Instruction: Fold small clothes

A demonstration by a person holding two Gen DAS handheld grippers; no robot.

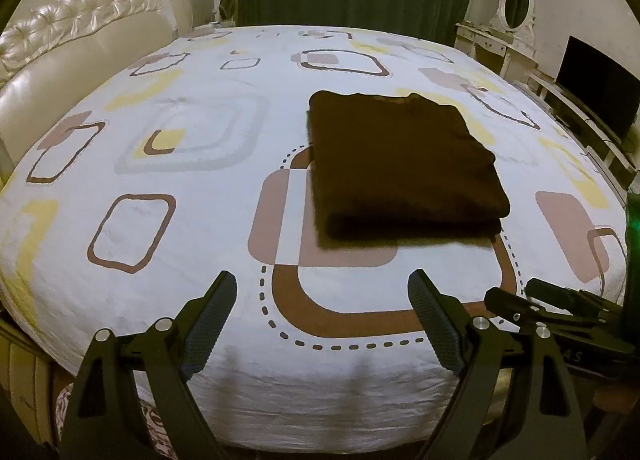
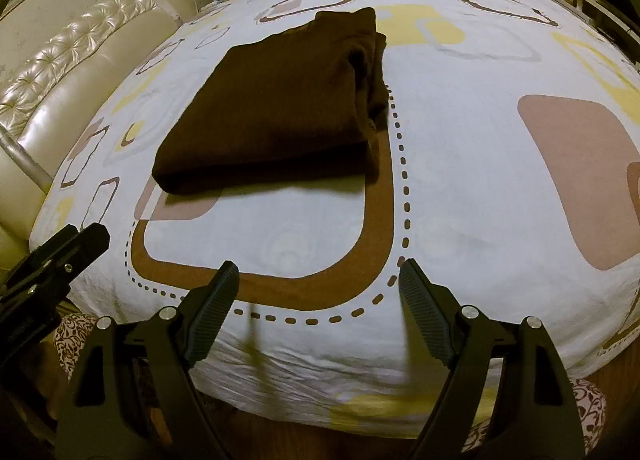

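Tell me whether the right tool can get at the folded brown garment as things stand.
Probably yes: the right tool is open, and only bare bedsheet lies between it and the brown garment.

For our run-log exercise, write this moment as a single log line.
stage: fold done | brown garment: folded, on bedsheet | left gripper: open, empty | right gripper: open, empty

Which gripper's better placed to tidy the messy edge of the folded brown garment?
Right, probably. The right gripper looks along the folded brown garment's bunched, layered edge. The left gripper faces the smooth folded edge. Both are open and clear of the cloth on the bed sheet.
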